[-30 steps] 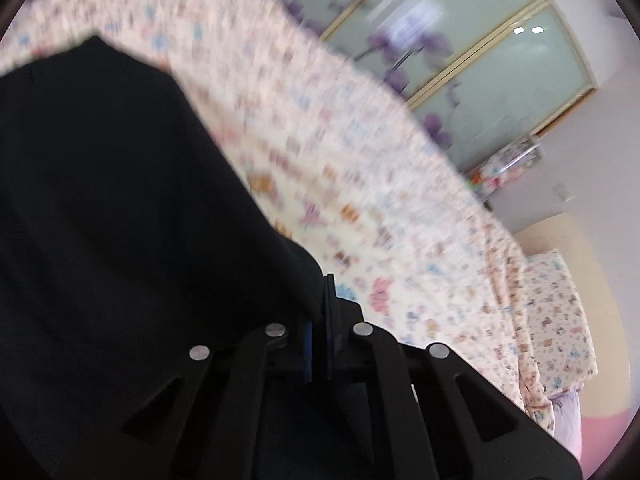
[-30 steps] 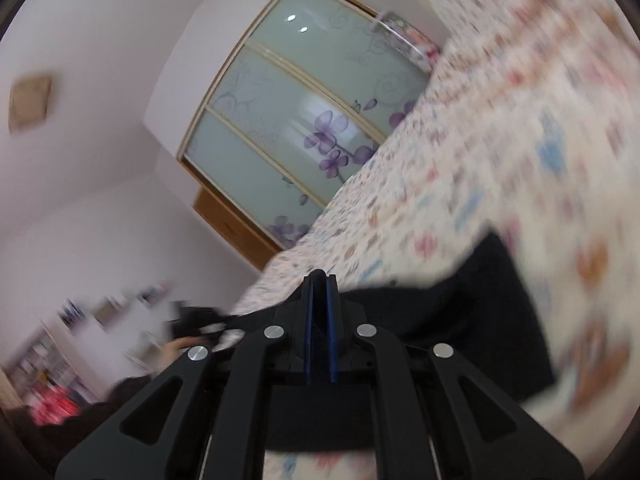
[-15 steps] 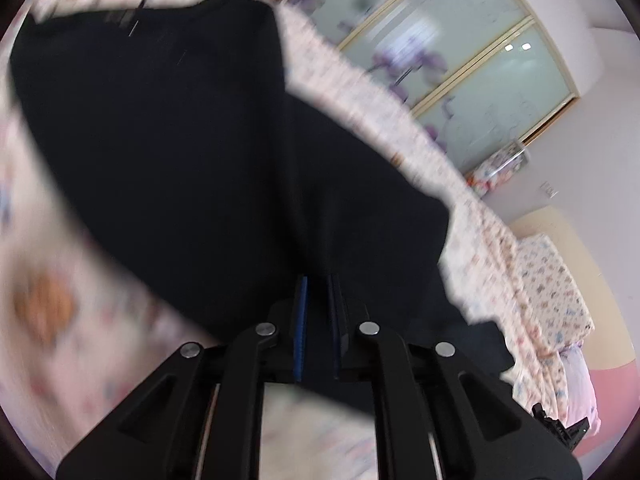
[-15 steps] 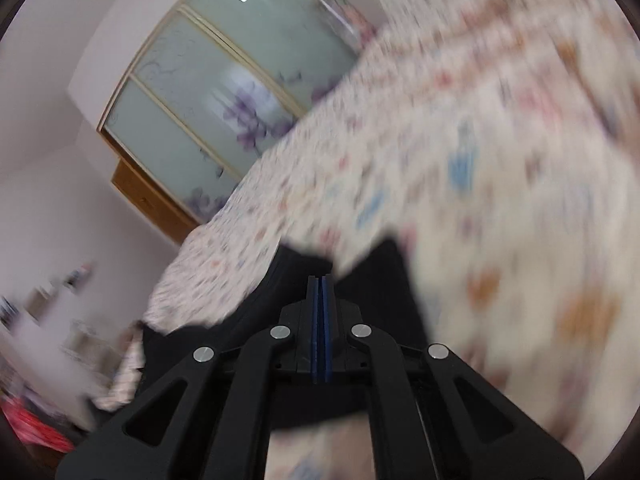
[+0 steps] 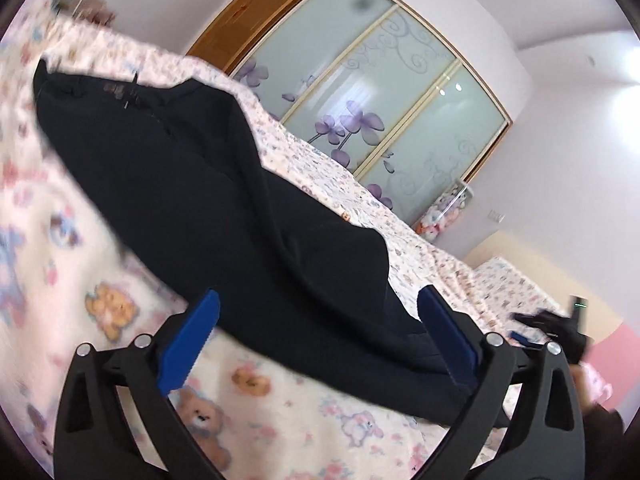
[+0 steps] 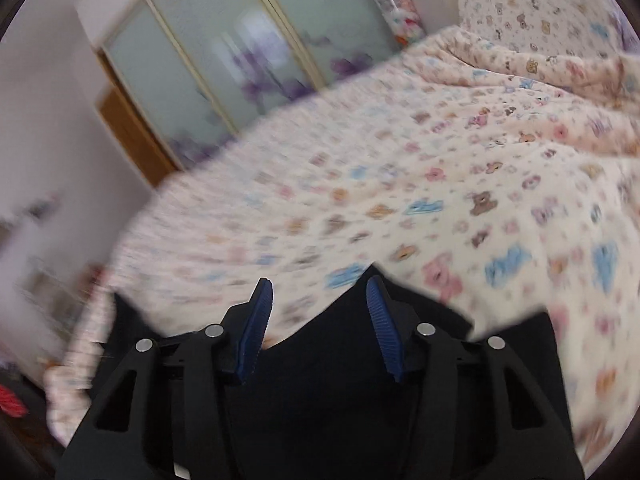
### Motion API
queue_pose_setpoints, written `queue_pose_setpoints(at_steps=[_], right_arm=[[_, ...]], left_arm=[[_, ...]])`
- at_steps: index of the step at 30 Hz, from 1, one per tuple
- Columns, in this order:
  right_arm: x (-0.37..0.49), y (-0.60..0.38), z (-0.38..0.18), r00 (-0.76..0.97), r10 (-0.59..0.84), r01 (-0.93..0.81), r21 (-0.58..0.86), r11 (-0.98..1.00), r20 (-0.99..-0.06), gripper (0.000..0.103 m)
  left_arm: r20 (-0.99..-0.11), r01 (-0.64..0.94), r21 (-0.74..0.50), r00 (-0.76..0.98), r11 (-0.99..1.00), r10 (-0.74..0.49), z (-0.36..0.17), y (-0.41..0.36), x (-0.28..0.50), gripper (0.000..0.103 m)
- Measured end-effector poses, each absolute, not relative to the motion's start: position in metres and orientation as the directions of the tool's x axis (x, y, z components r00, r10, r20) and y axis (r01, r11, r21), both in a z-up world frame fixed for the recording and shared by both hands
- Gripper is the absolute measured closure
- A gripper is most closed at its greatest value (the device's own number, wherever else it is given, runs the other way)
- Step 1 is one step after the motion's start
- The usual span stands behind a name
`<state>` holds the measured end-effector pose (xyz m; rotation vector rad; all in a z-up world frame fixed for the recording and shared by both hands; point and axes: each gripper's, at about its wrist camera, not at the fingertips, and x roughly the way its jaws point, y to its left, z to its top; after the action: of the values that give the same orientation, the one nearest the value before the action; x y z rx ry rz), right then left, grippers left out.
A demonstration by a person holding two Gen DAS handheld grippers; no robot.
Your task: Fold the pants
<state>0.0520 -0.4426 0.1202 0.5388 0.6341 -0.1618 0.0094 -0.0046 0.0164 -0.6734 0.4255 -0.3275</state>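
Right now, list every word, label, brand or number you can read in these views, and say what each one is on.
None can be read.
pants: a small patch near the waistband, too blurred to read.
bedspread: teddy bear print only, with no lettering that can be made out.
wardrobe doors: purple flowers and scrollwork, no text.

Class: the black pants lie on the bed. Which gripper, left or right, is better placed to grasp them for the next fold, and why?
Probably the left gripper: open, it straddles the pants' near edge. The right gripper, also open, points mostly at bare bedspread.
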Motion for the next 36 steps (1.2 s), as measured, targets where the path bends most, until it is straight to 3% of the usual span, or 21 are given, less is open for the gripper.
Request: queue_pose_setpoints(at_steps=[3, 7, 8, 9, 10, 21, 26, 31, 32, 33, 36], right_arm=[[0.099, -0.445, 0.091, 0.720, -0.034, 0.378, 0.351, 0.857, -0.693, 0.052], [0.132, -0.443, 0.057, 0.594, -0.115, 0.453, 0.213, 0.866, -0.796, 0.055], [0.138, -0.441, 0.055, 0.580, -0.120, 0.451, 0.195, 0.871, -0.806, 0.083], [0.138, -0.438, 0.048, 0.579, -0.108, 0.428, 0.188, 0.884, -0.808, 0.093], [0.133, -0.436, 0.048, 0.601, -0.096, 0.406, 0.200, 0.892, -0.794, 0.096], [-0.006, -0.452, 0.103, 0.852, -0.044, 0.281, 0.384, 0.880, -0.522, 0.097], [-0.074, -0.453, 0.088, 0.862, -0.043, 0.306, 0.451, 0.839, -0.505, 0.097], [-0.120, -0.441, 0.050, 0.808, -0.055, 0.393, 0.467, 0.792, -0.586, 0.096], [-0.126, -0.440, 0.043, 0.795, -0.043, 0.411, 0.485, 0.771, -0.605, 0.095], [-0.132, -0.442, 0.040, 0.790, -0.026, 0.423, 0.513, 0.747, -0.613, 0.087], [-0.146, -0.449, 0.037, 0.804, 0.060, 0.430, 0.649, 0.628, -0.591, 0.085]], left_arm=[[-0.279, 0.131, -0.722, 0.844, 0.680, -0.458, 0.003, 0.006, 0.019, 0.004], [-0.282, 0.151, -0.717, 0.830, 0.680, -0.481, 0.003, -0.003, 0.027, 0.002], [-0.283, 0.152, -0.719, 0.827, 0.678, -0.486, 0.004, -0.005, 0.029, 0.002], [-0.288, 0.150, -0.721, 0.823, 0.676, -0.490, 0.003, -0.007, 0.031, 0.002], [-0.291, 0.149, -0.723, 0.820, 0.675, -0.492, 0.003, -0.007, 0.033, 0.002], [-0.275, 0.153, -0.734, 0.824, 0.662, -0.495, -0.001, 0.005, 0.032, 0.002], [-0.260, 0.160, -0.740, 0.828, 0.653, -0.497, -0.005, 0.015, 0.021, 0.002], [-0.251, 0.167, -0.744, 0.828, 0.647, -0.501, -0.006, 0.020, 0.017, 0.002], [-0.250, 0.167, -0.744, 0.828, 0.647, -0.502, -0.006, 0.020, 0.016, 0.002], [-0.250, 0.167, -0.744, 0.828, 0.647, -0.502, -0.006, 0.020, 0.016, 0.002], [-0.247, 0.171, -0.746, 0.827, 0.644, -0.506, -0.006, 0.020, 0.016, 0.002]])
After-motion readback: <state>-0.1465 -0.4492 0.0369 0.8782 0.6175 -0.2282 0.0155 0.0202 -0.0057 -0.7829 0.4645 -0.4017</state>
